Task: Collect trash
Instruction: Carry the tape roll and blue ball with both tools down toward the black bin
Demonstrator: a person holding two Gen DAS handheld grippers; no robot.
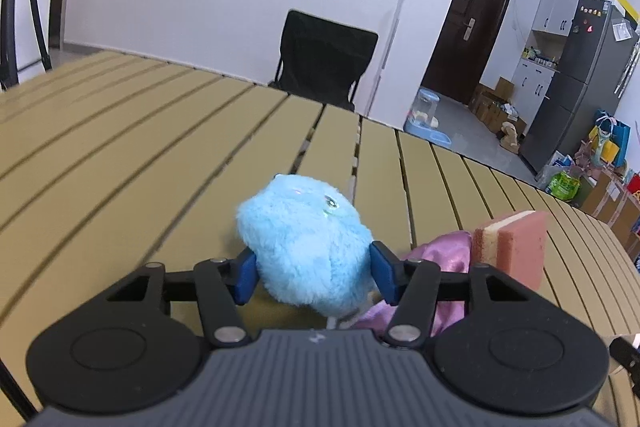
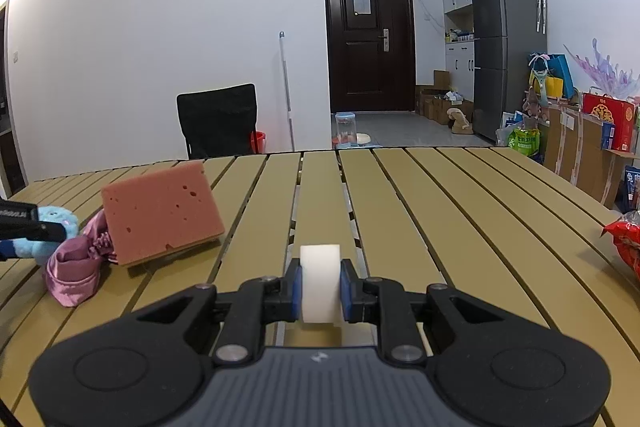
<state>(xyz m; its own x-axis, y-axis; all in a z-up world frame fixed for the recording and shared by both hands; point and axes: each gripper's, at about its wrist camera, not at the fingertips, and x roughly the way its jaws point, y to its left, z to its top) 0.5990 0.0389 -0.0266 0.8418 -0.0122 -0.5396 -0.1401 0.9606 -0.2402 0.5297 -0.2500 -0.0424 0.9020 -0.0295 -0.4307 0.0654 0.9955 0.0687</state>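
Note:
My left gripper [image 1: 314,277] is shut on a fluffy blue plush ball [image 1: 304,239], low over the slatted table [image 1: 120,155]. A pink satin cloth [image 1: 440,255] and a pink sponge [image 1: 516,243] lie just right of it. My right gripper [image 2: 320,287] is shut on a white foam block [image 2: 320,283], held upright above the table [image 2: 460,211]. In the right wrist view the sponge [image 2: 160,211] leans on the cloth [image 2: 76,267] at the left. The blue plush [image 2: 48,231] and the left gripper's finger [image 2: 24,223] are beside them.
A red snack packet [image 2: 626,239] lies at the table's right edge. A black chair [image 2: 220,121] stands behind the table, with a mop handle [image 2: 287,91] against the wall. Fridge [image 2: 506,43], boxes and bags crowd the room's right side.

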